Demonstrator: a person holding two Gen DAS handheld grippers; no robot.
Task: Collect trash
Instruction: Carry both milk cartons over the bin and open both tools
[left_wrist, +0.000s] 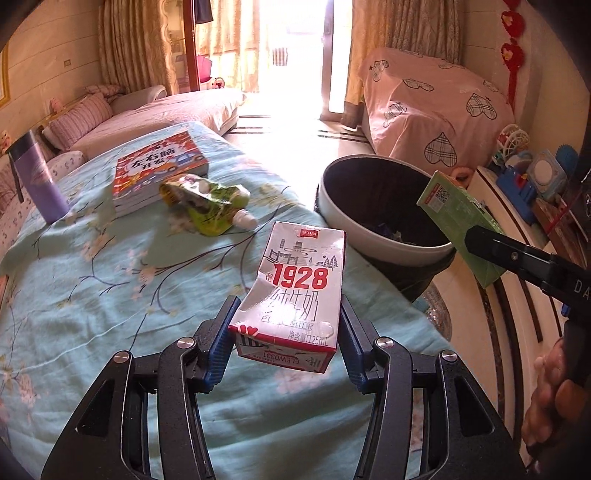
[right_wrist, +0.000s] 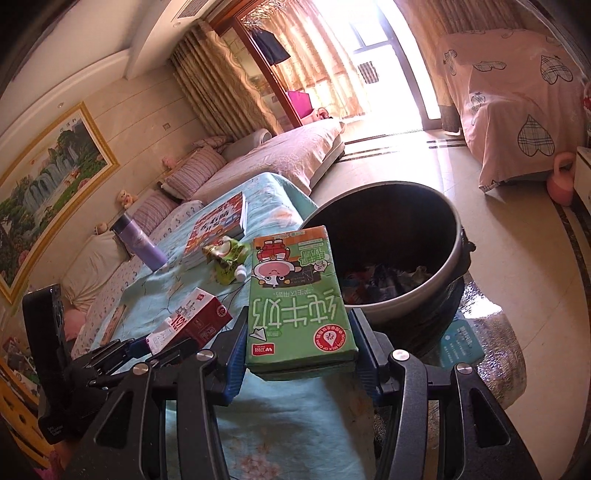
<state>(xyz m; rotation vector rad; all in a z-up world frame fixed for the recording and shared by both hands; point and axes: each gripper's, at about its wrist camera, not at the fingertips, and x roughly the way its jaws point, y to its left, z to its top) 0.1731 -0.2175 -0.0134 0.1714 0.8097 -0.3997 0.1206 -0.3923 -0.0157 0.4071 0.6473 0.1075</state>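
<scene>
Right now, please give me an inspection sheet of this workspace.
Surface: bed with blue floral cover.
Job's things: white carton and green carton each held; crumpled pouch lies on the cover beside the book; bin stands by the bed, trash inside.
Clutter: purple bottle upright.
Grippers: left gripper shut on white carton; right gripper shut on green carton.
Cables: nothing seen.
Surroundings: sofa, curtains, toys.

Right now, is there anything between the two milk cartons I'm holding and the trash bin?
Nothing visible blocks either one. The green carton in the right gripper sits close to the open bin, whose mouth is uncovered. The white 1928 carton in the left gripper has only bare blue cloth between it and the rim.
</scene>
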